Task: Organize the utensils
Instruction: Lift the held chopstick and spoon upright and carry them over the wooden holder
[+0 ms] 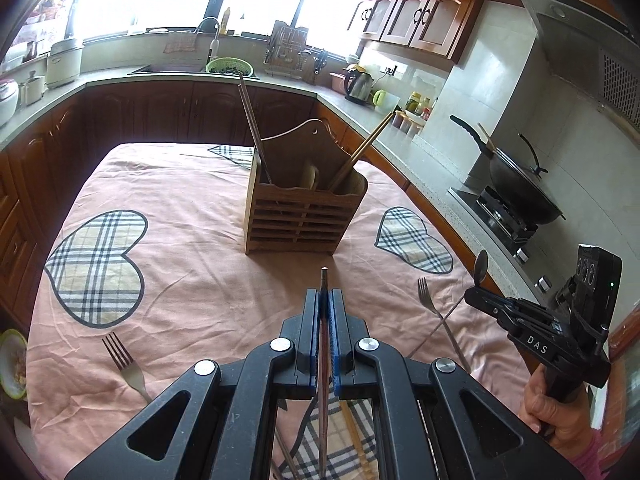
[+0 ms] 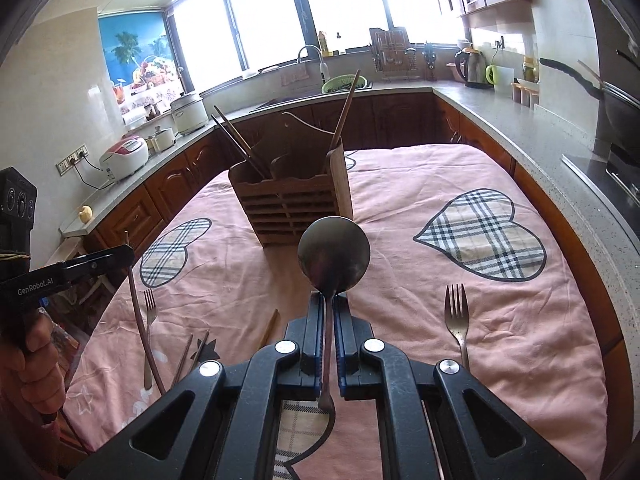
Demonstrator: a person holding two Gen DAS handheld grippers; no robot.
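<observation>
Bright windows (image 2: 276, 12) fill the top of both frames above a grey countertop (image 1: 280, 80) on dark wooden cabinets (image 1: 168, 108). Upper right in the left view: wall cupboards (image 1: 416, 20), range hood (image 1: 580, 36), white tiled wall (image 1: 492, 80).

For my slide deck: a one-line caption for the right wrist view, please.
Right gripper shut on a metal spoon, facing the wooden utensil holder on the pink tablecloth.
</observation>
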